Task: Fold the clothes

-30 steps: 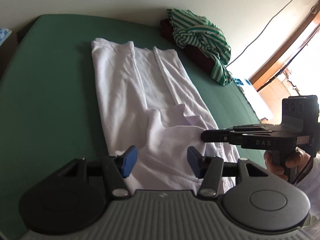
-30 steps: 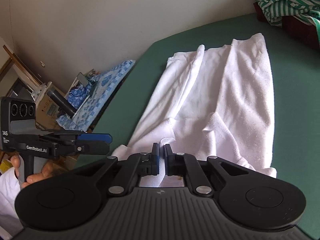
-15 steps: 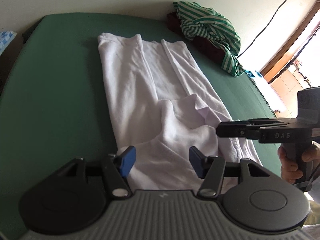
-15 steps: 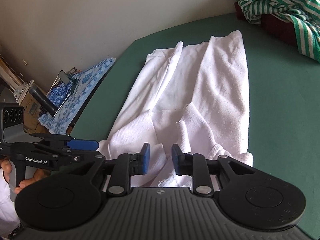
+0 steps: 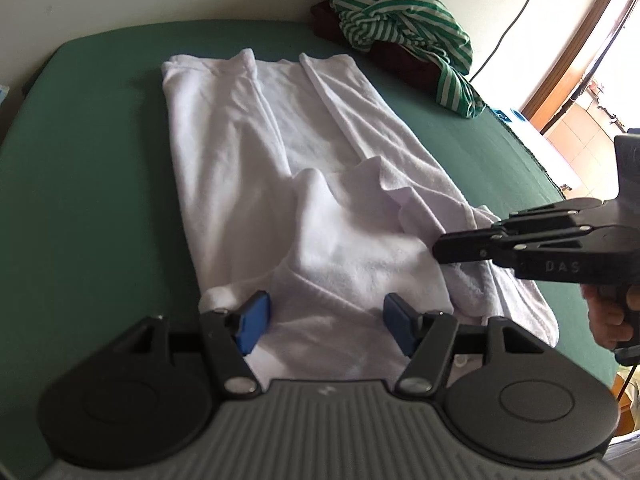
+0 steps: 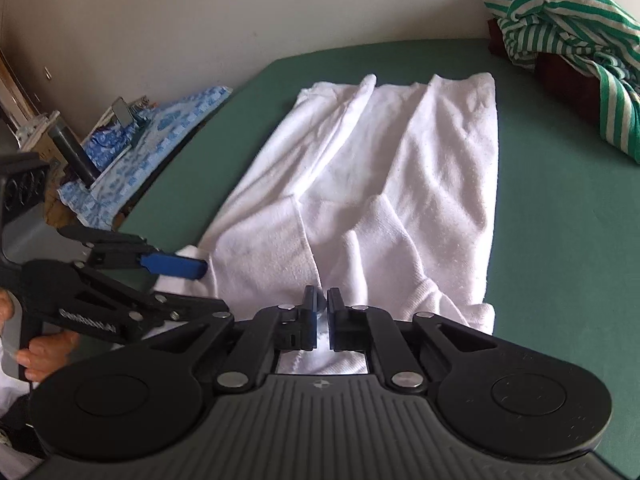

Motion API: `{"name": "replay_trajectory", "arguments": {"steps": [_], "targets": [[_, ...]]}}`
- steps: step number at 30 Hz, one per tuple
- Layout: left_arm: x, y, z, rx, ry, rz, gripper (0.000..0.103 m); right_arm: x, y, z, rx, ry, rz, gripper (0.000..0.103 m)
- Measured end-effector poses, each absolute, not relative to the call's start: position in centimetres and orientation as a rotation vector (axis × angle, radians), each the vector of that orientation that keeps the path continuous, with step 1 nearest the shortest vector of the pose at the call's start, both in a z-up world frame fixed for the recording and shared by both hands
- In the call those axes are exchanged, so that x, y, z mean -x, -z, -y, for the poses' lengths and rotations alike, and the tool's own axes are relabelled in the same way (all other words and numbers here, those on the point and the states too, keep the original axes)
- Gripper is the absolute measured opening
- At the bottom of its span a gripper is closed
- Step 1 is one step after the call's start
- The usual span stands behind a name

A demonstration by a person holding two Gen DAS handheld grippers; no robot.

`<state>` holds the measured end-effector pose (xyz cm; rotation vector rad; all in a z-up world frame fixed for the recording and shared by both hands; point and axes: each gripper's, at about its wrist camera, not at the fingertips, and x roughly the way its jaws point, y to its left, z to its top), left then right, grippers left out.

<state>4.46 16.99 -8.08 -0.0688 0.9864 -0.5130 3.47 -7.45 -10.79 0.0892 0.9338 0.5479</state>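
Note:
A white garment (image 5: pixel 260 160) (image 6: pixel 400 160) lies lengthwise on the green surface (image 5: pixel 80 160), its sides folded inward and its near end rumpled. My left gripper (image 5: pixel 324 316) hovers low over the near left corner. Its jaws are opening, and cloth lies under and between the blue pads (image 5: pixel 252 320) without being pressed. In the right wrist view the left gripper (image 6: pixel 214 286) comes in from the left at that corner. My right gripper (image 6: pixel 322 304) is shut, with a pinch of the white near edge between its pads. The left wrist view shows the right gripper (image 5: pixel 438 248) with its tip on the bunched right side.
A green-and-white striped garment (image 5: pixel 400 20) (image 6: pixel 560 12) is heaped on a dark red item (image 5: pixel 412 68) at the far right corner. A blue patterned cloth (image 6: pixel 160 128) and clutter sit beyond the left edge. A hand (image 5: pixel 608 320) holds each gripper's handle.
The right gripper opened and shut again on the near edge of the white garment. The left gripper sank closer to the near left corner and its jaws widened.

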Motion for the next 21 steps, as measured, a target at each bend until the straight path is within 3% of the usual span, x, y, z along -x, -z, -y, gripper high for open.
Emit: {"name": "replay_trajectory", "arguments": {"steps": [5,14,16,18,20,21], "targets": [[-3.9,5.7,-17.4,0.072,0.519,-0.931,0.066,-3.1,10.2,9.3,-0.213,-0.519,-0.880,0.010],[-3.6,6.7,-14.7,0.064,0.641,-0.954,0.068,-1.7,10.1,7.5,-0.057,-0.647,-0.925,0.013],[-3.9,7.8,-14.9,0.083,0.632,-0.984,0.068,-1.0,10.5,6.4,0.046,-0.670,-0.946,0.031],[-3.9,7.8,-15.2,0.100,0.633,-0.985,0.068,-0.5,10.8,5.9,0.106,-0.662,-0.921,0.029],[-3.9,7.9,-15.5,0.117,0.634,-0.987,0.068,-0.6,10.9,6.0,0.092,-0.637,-0.912,0.017],[-4.0,7.9,-15.6,0.125,0.636,-0.988,0.068,-0.8,10.7,6.5,0.047,-0.626,-0.910,0.006]]}}
